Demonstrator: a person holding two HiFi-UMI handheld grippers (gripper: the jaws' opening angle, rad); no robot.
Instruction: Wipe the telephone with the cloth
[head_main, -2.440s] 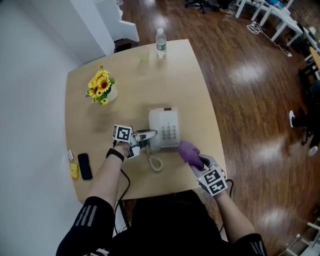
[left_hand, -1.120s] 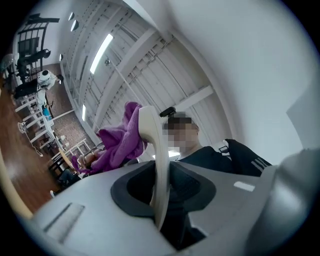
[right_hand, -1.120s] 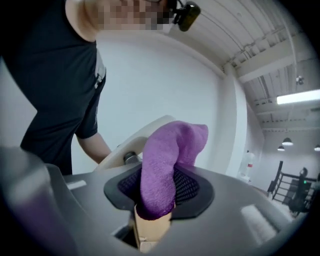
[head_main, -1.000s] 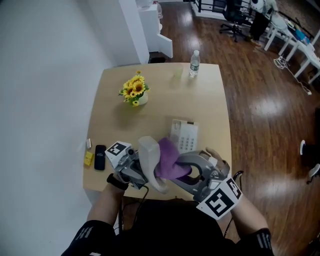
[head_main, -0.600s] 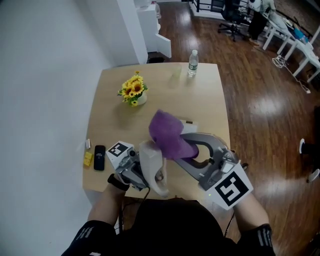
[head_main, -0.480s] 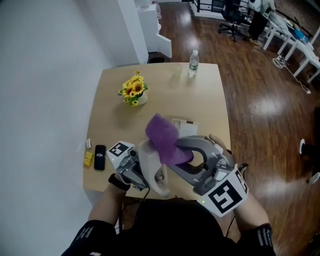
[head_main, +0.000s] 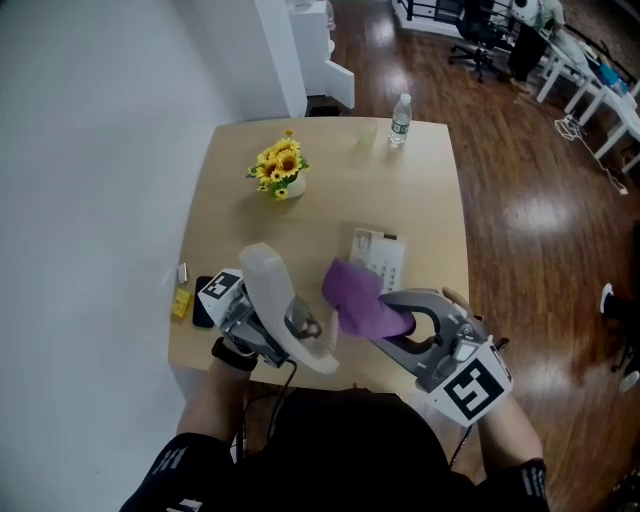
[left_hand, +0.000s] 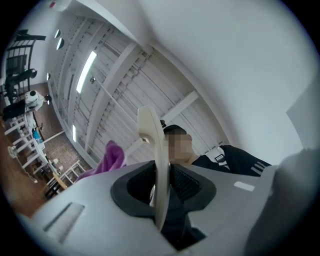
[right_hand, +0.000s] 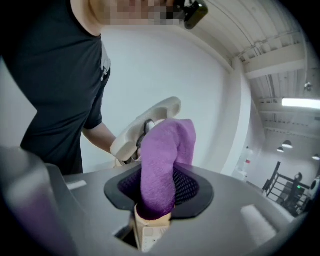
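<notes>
My left gripper (head_main: 268, 338) is shut on the cream telephone handset (head_main: 278, 305) and holds it up over the table's near edge. In the left gripper view the handset (left_hand: 153, 160) stands edge-on between the jaws of that gripper (left_hand: 161, 184). My right gripper (head_main: 398, 322) is shut on a purple cloth (head_main: 358, 300), which sits just right of the handset's inner face. In the right gripper view the cloth (right_hand: 162, 162) rises out of the gripper (right_hand: 160, 189) in front of the handset (right_hand: 147, 125). The telephone base (head_main: 380, 258) lies on the wooden table (head_main: 330, 215).
A pot of sunflowers (head_main: 282, 167) stands at the table's far left and a water bottle (head_main: 402, 118) at its far edge. A black phone (head_main: 200, 314) and a small yellow thing (head_main: 181, 305) lie near the left edge. The curly cord (head_main: 312, 328) hangs by the handset.
The cloth has come down from the handset's upper end to its right side. The handset now leans further to the left. Both grips are unchanged.
</notes>
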